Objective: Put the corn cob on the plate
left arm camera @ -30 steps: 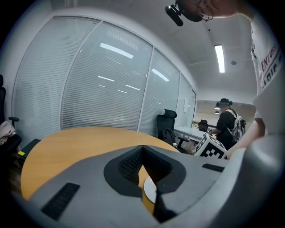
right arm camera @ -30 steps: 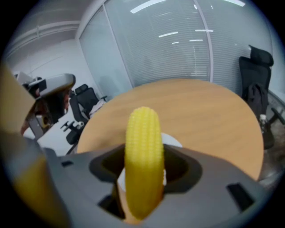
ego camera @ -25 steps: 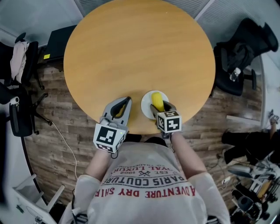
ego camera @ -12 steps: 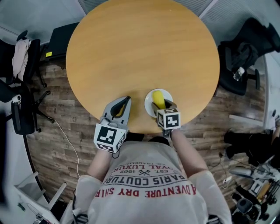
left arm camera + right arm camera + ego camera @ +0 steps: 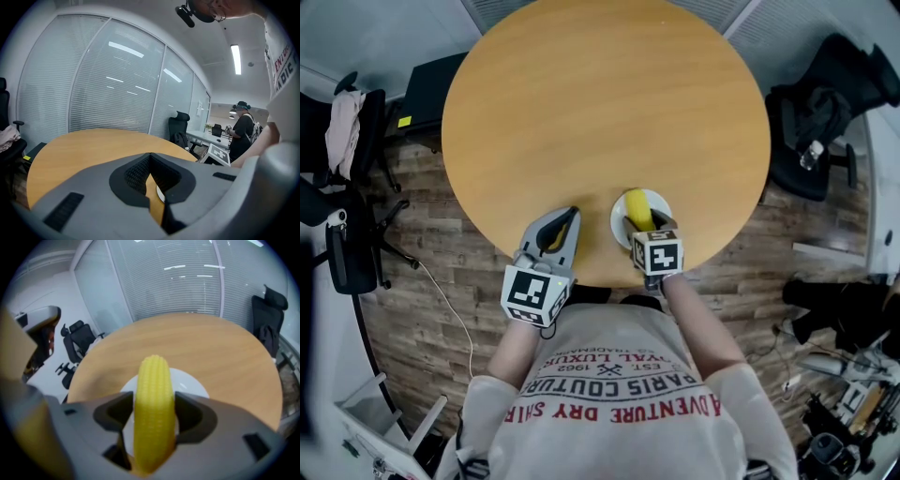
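Observation:
The yellow corn cob (image 5: 152,404) sticks out lengthwise between the jaws of my right gripper (image 5: 152,416), which is shut on it. It hangs over the small white plate (image 5: 190,383) near the round table's front edge. From the head view the corn cob (image 5: 637,210) lies across the plate (image 5: 659,202), with the right gripper (image 5: 646,228) just behind it. My left gripper (image 5: 560,228) rests to the left of the plate, shut with nothing in it. In the left gripper view its jaws (image 5: 151,180) meet, and a sliver of the plate (image 5: 160,193) shows beyond them.
The round wooden table (image 5: 600,112) stretches away from the grippers. Black office chairs (image 5: 820,117) stand at the right and at the left (image 5: 342,234). A dark box (image 5: 422,84) sits on the floor at the back left. A person (image 5: 243,131) stands far off by the desks.
My right gripper, with the corn cob, has shifted a little to the right over the plate. My left gripper has stayed where it was.

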Tool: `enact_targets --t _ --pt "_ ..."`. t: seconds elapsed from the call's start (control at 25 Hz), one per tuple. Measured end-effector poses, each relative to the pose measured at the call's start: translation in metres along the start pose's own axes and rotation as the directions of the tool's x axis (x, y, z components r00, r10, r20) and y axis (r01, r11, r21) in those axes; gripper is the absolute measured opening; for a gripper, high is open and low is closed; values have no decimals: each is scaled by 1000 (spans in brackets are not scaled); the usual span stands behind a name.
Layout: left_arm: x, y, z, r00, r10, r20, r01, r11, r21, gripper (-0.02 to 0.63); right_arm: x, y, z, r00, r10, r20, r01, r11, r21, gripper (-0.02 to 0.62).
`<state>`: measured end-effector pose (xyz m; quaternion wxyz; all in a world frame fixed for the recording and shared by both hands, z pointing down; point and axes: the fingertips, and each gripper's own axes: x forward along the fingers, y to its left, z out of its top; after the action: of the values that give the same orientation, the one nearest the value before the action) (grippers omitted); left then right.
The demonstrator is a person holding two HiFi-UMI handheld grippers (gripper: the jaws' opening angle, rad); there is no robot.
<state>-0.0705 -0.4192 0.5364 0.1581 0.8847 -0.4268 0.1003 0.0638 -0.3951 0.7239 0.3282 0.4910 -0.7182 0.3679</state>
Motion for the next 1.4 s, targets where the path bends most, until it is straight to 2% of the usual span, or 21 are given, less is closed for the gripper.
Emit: enact_targets --t 0.4,0.64,0.68,0.72,0.76,0.84,1.0,1.2,1.4 --pt "-7 -3 7 1000 3 7 -3 1000 -3 32 -18 1 13 999 -28 31 29 999 -14 276" --pt "-10 -16 14 1000 4 17 -5 1000 5 32 -62 0 47 974 -52 221 65 997 -50 271" --pt "-9 -19 16 1000 6 22 -6 1000 8 32 -70 -1 52 967 -54 249 68 997 -46 241" --pt "-8 -21 19 1000 8 27 -8 1000 13 32 -78 -5 57 958 -66 279 79 996 -34 150" --pt "-8 -24 22 999 10 32 -10 1000 18 32 -88 -9 64 946 -85 312 97 995 -21 86" --pt "-7 -27 29 999 15 42 -16 1000 27 32 -108 -15 79 915 -112 387 126 992 -11 50" --pt "-11 -30 46 997 26 68 -29 999 40 32 -148 -13 107 857 -84 509 117 993 -33 30" --pt "-16 -41 75 993 28 118 -35 998 52 32 -188 1 138 805 -22 592 102 990 -101 29" --pt "-20 -56 106 983 20 182 -36 995 89 32 -229 16 165 718 50 695 101 979 -175 29"
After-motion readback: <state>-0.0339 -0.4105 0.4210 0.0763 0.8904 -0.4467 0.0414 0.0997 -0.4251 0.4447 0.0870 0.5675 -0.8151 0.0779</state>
